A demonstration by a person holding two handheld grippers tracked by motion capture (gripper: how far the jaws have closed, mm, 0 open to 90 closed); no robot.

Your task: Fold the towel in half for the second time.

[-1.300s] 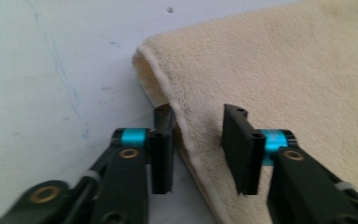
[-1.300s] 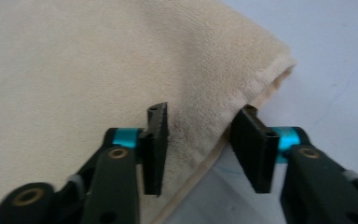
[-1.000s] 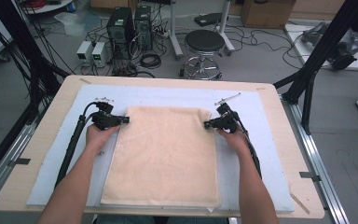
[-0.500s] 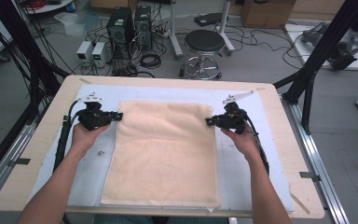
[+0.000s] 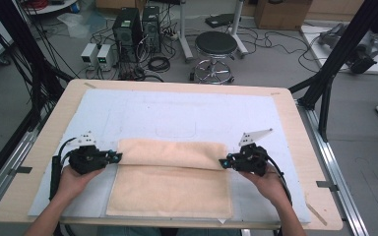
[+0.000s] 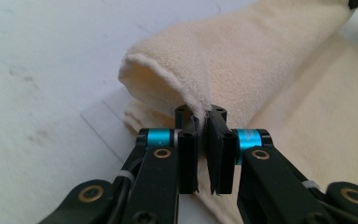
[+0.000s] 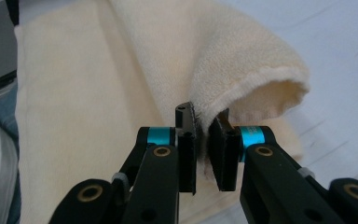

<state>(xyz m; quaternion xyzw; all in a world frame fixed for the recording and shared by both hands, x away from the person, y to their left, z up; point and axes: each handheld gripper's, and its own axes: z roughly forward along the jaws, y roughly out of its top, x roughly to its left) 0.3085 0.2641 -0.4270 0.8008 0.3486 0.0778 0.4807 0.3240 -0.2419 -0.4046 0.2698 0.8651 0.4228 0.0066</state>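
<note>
Left gripper [image 5: 114,156] pinching far-left corner of cream towel [image 5: 172,187], jaws pressing together on edge; in left gripper view towel [image 6: 261,70] curling up and over into jaws of left gripper [image 6: 204,122]. Right gripper [image 5: 225,162] clamping far-right corner same way; in right gripper view hem of towel [image 7: 242,65] sitting between pads of right gripper [image 7: 204,122]. Towel lying on pale mat [image 5: 177,113] at near side of table [image 5: 59,113], far edge folding over lower layer, forming rolled lip between grippers. Hands gripping tool bodies at either side.
</note>
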